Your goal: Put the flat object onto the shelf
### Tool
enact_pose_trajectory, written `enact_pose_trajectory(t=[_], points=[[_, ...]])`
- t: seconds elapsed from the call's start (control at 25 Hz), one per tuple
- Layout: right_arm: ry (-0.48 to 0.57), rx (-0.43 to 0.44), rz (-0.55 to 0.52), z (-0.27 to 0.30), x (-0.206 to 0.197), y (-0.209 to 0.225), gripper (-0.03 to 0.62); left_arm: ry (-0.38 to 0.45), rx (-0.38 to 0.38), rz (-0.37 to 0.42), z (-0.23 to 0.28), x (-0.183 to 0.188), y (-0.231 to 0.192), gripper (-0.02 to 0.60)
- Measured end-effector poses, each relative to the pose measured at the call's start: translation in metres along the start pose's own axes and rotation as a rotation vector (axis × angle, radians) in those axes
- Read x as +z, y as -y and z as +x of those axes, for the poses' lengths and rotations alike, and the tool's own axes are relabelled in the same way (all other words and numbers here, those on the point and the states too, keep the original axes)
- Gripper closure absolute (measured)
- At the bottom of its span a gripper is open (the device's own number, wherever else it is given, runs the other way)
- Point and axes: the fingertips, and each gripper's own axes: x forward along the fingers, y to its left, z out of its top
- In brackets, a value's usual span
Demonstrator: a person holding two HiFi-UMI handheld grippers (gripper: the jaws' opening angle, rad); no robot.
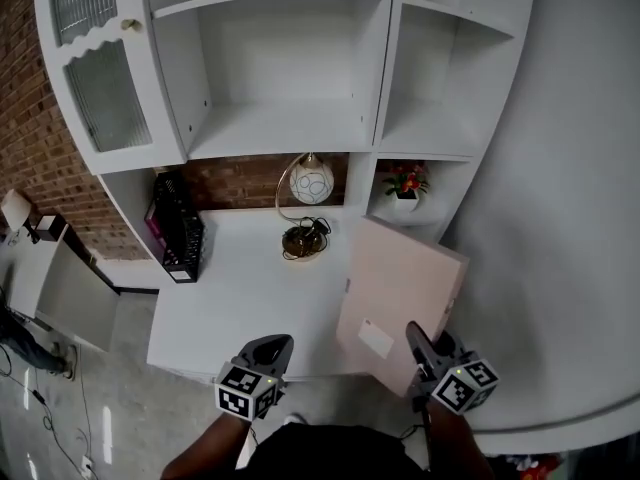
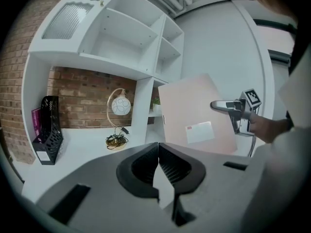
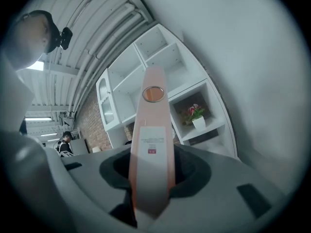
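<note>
The flat pink folder is off the bench, held in the air at the front right corner, just before the lower right cubby that holds a small potted plant. The right hand-held gripper is clenched on the folder's lower edge. Its gripper view shows the narrow labelled spine running straight up between the jaws, so the folder stands nearly upright. That probably suits sliding it edge-first into an opening. The left hand-held gripper is closed with nothing in it and hovers low at the bench front. It looks kept in reserve to steady the folder if that is needed. The wide empty shelf above the lamp and the black file holder seems the likely target. The lamp stands below that shelf's front edge, so the lift needs some care.
</note>
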Motion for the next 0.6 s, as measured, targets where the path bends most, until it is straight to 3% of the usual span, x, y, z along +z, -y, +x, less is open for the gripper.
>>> enact_pose_trajectory(t=[0.24,0.6], points=[[0.094,-0.025,0.077,0.016,0.032,-0.013,0.428,-0.030,-0.077,0.037,0.004,-0.005,-0.014,0.577],[0.288,-0.011,0.004,0.019,0.153,0.006,0.427,0.008,-0.027,0.021,0.019,0.013,-0.030,0.577]])
